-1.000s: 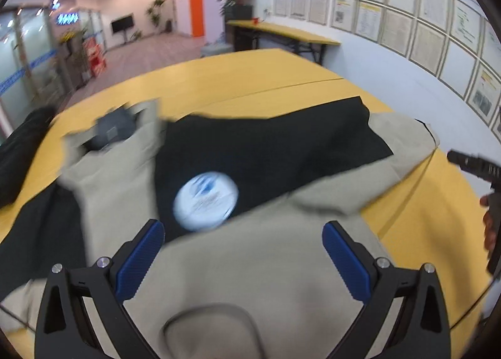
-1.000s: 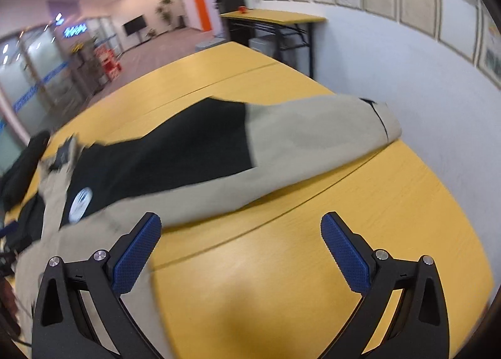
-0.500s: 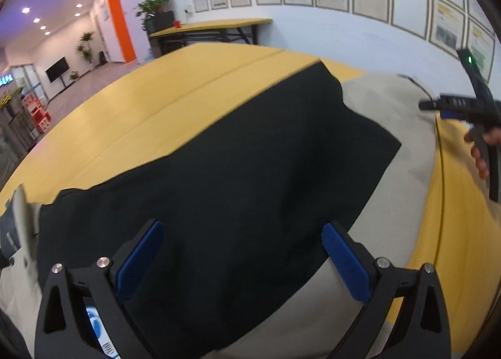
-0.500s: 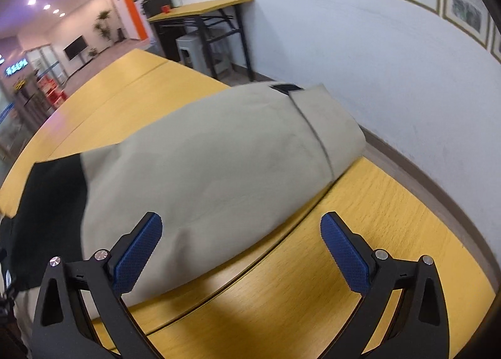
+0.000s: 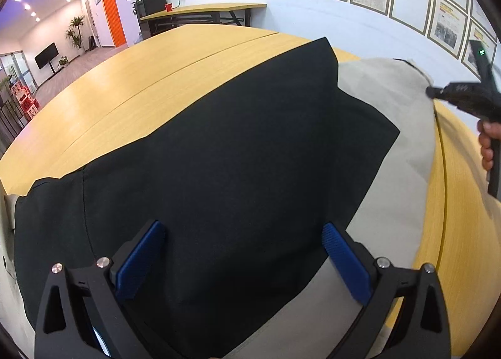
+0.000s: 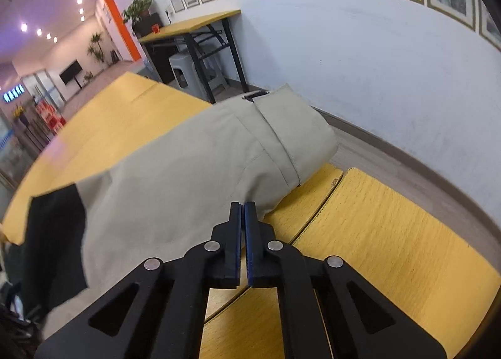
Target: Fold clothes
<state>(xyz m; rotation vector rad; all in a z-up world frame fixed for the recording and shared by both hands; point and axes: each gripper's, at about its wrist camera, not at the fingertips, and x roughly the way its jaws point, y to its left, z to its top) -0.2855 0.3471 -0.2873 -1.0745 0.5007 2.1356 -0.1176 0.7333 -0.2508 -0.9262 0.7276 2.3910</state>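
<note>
Beige-and-black fabric jacket (image 5: 238, 177) lay spread over the yellow wooden surface (image 5: 131, 83), its beige cuffed sleeve (image 6: 281, 127) reaching the far edge; right gripper (image 6: 243, 212) pinched together on the sleeve's hem, likely for folding inward; left gripper (image 5: 241, 258) hung apart above the black panel.

The left gripper (image 5: 242, 260), jaws spread wide, hovers over the black-and-beige garment (image 5: 219, 155) (spread on a yellow table (image 5: 125, 83)).

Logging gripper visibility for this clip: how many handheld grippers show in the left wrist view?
2: the left gripper, open over the black-and-beige garment, and the right gripper at the right edge, fingers hidden there.
</note>
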